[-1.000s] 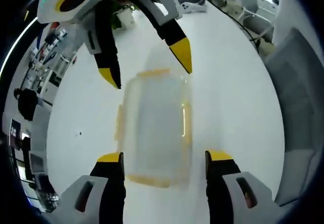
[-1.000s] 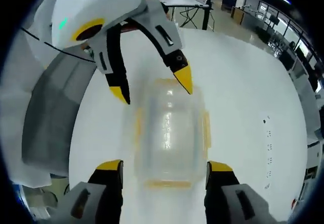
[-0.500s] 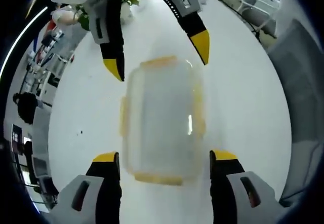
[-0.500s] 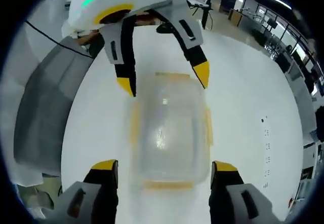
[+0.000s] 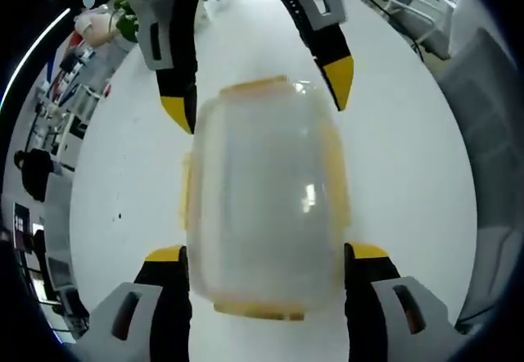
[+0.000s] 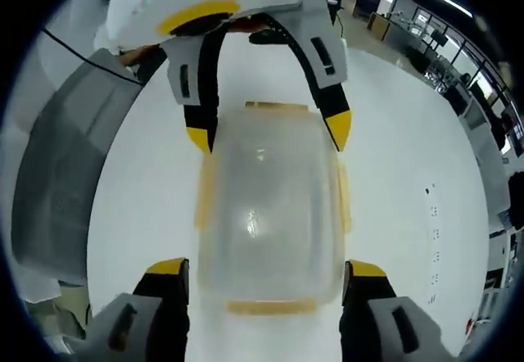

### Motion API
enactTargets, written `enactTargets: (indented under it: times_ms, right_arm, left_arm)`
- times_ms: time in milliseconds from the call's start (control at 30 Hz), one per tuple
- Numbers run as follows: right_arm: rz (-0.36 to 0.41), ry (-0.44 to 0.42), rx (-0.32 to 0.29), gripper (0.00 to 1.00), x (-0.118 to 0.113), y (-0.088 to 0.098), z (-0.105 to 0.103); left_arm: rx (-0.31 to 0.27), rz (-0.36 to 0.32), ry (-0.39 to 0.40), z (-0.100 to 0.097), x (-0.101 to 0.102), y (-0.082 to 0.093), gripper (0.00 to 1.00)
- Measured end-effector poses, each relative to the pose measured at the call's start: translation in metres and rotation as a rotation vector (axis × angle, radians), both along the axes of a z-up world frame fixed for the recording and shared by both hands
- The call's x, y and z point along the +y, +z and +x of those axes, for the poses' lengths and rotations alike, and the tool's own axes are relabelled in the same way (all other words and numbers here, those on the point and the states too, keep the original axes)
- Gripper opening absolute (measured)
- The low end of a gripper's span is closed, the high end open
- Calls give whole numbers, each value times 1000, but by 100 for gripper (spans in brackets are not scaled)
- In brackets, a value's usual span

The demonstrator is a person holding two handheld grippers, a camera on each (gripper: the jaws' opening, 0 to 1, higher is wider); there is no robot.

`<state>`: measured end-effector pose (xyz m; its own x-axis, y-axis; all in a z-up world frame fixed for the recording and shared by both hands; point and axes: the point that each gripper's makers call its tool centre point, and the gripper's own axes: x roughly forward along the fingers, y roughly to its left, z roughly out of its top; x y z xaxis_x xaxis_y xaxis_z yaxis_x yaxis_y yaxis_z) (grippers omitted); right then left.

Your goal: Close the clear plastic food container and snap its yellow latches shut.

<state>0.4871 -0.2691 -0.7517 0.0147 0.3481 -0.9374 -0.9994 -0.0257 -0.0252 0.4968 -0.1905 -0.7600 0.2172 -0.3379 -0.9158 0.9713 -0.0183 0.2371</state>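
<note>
Clear food container flat on white desk, lid on, yellow latches apparently unsnapped. Left gripper and right gripper straddling opposite ends, fingers wide, holding nothing. Step: approach. Next: press end latches down.

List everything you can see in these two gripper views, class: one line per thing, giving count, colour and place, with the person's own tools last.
food container: one, clear plastic, lid on, lying on the table between the two grippers' jaw tips.
latches: four, yellow, one on each side of the container; whether they are snapped shut cannot be told.
table: one, white, under the container.
plant: one, green, at the far table edge in the left gripper view.
left hand-held gripper: one, black and white with yellow tips, jaws open astride the container's near end.
right hand-held gripper: one, same colours, jaws open astride the opposite end.
</note>
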Motion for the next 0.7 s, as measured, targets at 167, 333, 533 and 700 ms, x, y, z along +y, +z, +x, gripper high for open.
enactTargets:
  times_ms: [167, 333, 533, 700]
  right_arm:
    - [0, -3, 5, 70, -1, 1, 0]
    - [1, -10, 6, 70, 0, 0, -1]
    - [3, -16, 6, 70, 2, 0, -4]
    - [5, -19, 6, 71, 6, 0, -8]
  left_arm:
    - [0, -1, 0, -1, 0, 0, 75]
    - [-1, 0, -6, -1, 0, 0, 75]
    - [-2, 2, -10, -4, 3, -1, 75]
    - [-2, 4, -12, -7, 7, -1, 75]
